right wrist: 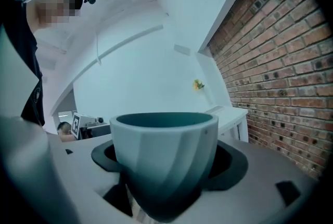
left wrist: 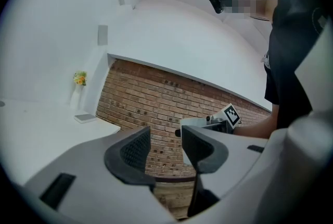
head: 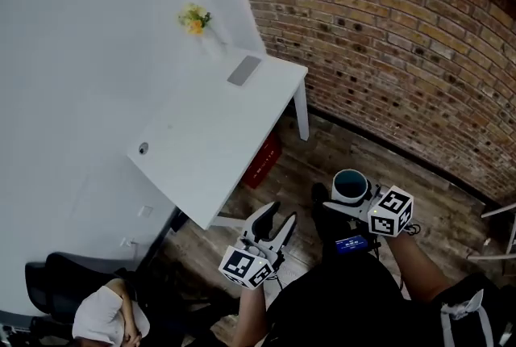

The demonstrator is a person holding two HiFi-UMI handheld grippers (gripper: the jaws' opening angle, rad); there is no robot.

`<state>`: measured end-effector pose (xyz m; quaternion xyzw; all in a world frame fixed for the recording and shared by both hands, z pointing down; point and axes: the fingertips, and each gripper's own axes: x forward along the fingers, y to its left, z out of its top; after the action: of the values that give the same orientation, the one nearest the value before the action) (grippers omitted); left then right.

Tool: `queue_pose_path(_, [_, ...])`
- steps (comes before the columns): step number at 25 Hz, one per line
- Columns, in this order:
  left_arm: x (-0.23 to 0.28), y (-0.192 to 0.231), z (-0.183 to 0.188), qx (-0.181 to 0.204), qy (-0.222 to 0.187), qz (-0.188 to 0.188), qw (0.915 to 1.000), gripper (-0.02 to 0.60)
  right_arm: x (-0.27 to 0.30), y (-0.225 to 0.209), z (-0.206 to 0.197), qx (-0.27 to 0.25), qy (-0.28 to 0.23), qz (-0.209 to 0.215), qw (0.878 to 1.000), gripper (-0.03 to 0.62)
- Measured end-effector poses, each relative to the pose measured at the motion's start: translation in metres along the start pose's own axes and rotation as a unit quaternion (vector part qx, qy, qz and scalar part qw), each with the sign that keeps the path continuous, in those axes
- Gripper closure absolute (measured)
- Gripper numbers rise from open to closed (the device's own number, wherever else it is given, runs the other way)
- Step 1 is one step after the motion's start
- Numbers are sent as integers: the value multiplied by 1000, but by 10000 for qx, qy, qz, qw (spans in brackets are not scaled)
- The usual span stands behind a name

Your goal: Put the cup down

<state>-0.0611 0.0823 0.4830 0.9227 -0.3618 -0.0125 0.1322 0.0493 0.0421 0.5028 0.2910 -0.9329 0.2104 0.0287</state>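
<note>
A pale cup with a dark teal inside (head: 349, 185) is held upright in my right gripper (head: 355, 194), above the wooden floor and to the right of the white table (head: 210, 144). In the right gripper view the cup (right wrist: 164, 158) fills the middle, with both jaws closed against its sides. My left gripper (head: 272, 229) hangs lower left of the cup, off the table's near corner, open and empty. Its dark ribbed pads (left wrist: 136, 149) stand apart in the left gripper view, and the cup (left wrist: 193, 123) shows beyond them.
A small vase of yellow flowers (head: 195, 18) and a flat grey box (head: 244, 69) stand at the table's far end. A brick wall (head: 395, 39) runs along the right. A red box (head: 264, 160) sits under the table. A person (head: 105, 313) sits at lower left.
</note>
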Motion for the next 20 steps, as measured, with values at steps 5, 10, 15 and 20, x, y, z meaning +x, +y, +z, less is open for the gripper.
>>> queue_pose_path(5, [56,85,15,28,52,249,9997,387,85,-78,37,55,-43,228,9997,181])
queue_pose_path(10, [117,182,53,36,24,541,9985,387,174,-146,95,-36,69,598,9982,181])
queue_pose_path(15, [166,260,89,183,-31,847,9962,387,241,-194,140,-65,162,982,9950,181])
queue_pose_path(20, [178,301,108,162,-144,1067,9941,387,287,-213,163,-117,228,1178,9927,181])
